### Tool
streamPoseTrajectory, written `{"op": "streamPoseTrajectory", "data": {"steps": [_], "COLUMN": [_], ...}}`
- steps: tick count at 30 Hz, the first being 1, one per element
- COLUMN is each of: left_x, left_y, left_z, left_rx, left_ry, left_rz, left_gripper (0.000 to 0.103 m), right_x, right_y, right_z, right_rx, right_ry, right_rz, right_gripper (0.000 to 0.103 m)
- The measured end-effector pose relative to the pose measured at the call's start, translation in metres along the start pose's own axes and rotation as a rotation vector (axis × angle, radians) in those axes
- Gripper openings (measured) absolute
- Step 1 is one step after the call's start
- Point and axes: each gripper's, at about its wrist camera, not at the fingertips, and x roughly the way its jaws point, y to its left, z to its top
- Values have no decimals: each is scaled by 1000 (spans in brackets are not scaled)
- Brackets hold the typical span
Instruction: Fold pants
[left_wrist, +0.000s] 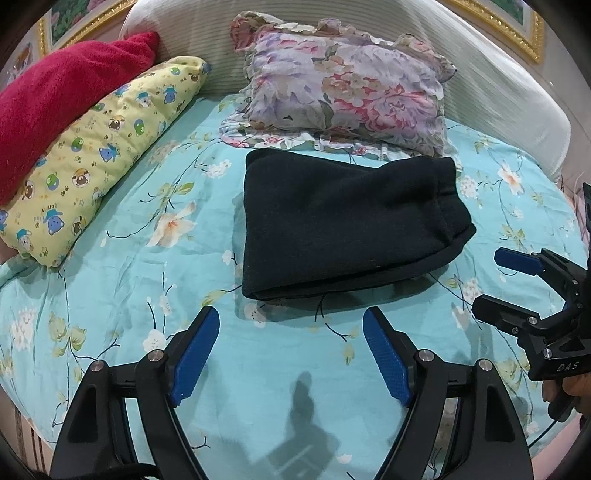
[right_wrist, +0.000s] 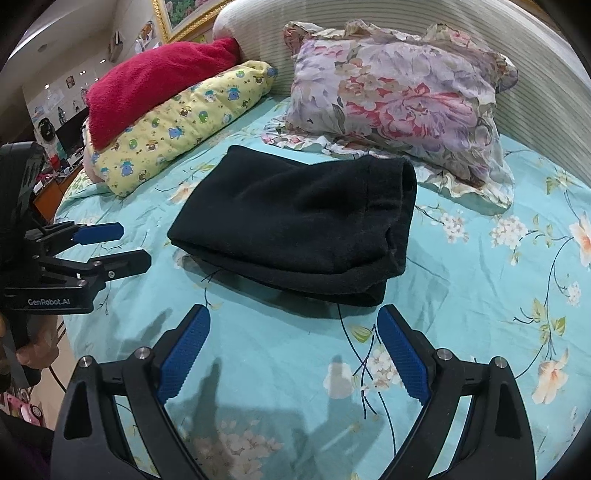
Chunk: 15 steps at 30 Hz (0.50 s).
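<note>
Left wrist view first: we see the pants lying as a compact dark bundle on the bed, just in front of the floral pillow and well clear of the yellow quilt with the red blanket on top. The folded edge faces us and the cuffed end sits to the right, so we judge the folding to be done or nearly so.

Our left gripper hangs short of the bundle with its fingers spread wide and nothing between them; only the flowered sheet shows in the gap. Our right gripper is likewise wide and empty, just short of the bundle's near edge. Each one also shows at the rim of the other's view, off to the side of the cloth and touching none of it.

We read that stance as hands standing off so the stack lies undisturbed. Any further tidying would mean reaching for the near edge, where loose layers could slip.
</note>
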Motion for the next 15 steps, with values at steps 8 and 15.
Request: {"op": "streamPoseTrajectory", "data": {"steps": [8,15], "left_x": [20,38], "left_y": [0,0], "left_z": [1,2], "left_rx": [-9,-23], "left_ry": [14,39], "left_rz": [20,22], "left_gripper": [81,81], "right_x": [16,29], "right_y": [-9,-16], "right_z": [-3,-4], "right_rx": [46,70], "right_ry": [14,30], "right_rz": [-22,-37], "right_gripper": [92,92]}}
